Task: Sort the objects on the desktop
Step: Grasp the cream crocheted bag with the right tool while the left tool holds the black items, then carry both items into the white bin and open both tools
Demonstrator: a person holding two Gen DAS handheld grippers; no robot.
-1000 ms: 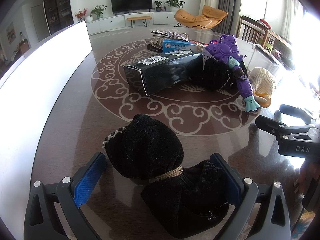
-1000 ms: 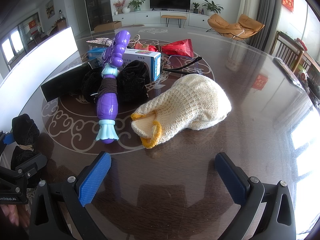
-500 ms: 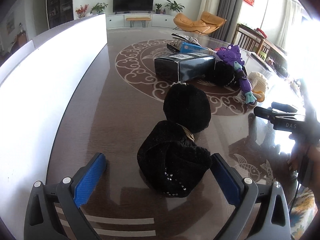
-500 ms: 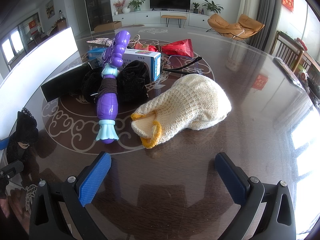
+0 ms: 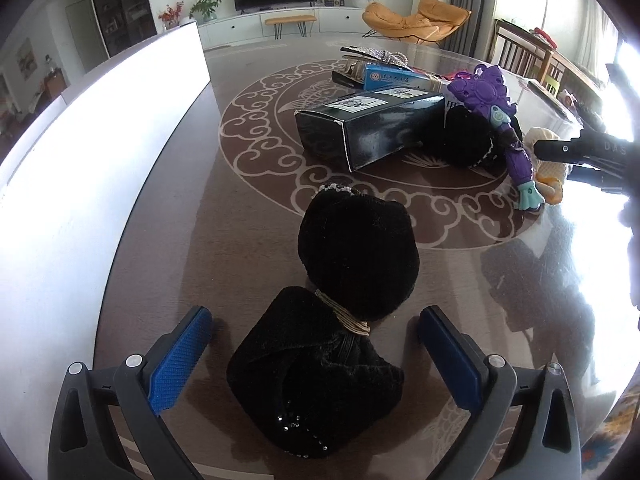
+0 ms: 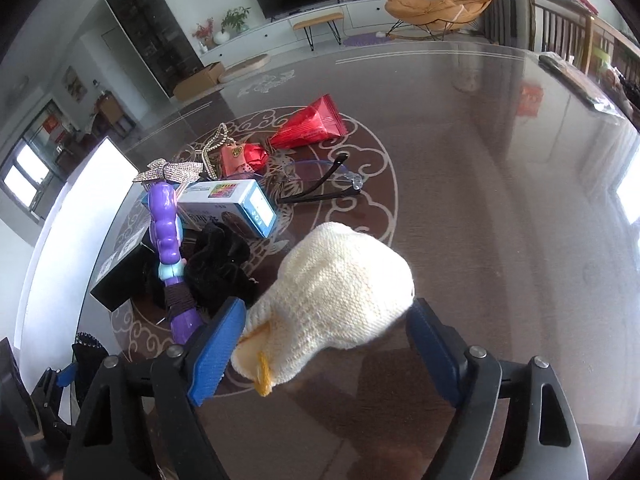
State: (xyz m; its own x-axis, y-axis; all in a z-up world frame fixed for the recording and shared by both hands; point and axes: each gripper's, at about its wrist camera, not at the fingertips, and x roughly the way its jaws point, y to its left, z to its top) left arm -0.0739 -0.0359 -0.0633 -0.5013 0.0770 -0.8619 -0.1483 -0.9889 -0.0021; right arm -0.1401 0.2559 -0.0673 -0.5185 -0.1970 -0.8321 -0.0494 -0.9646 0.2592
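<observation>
**Right gripper closes in on the cream mitten**

Since a second ago the right gripper has advanced until its spread jaws straddle the cream mitten, the left pad seemingly touching the cuff, the right pad just clear. The left gripper, jaws also spread and gripping nothing, has released the black bundle, which lies between its pads on the table.

Risks, judged from here: the mitten is soft, so closing may catch only loose knit and let it slip. The purple toy lies just beside the left pad; a sideways drift could knock it into the black cloth and blue box.
</observation>
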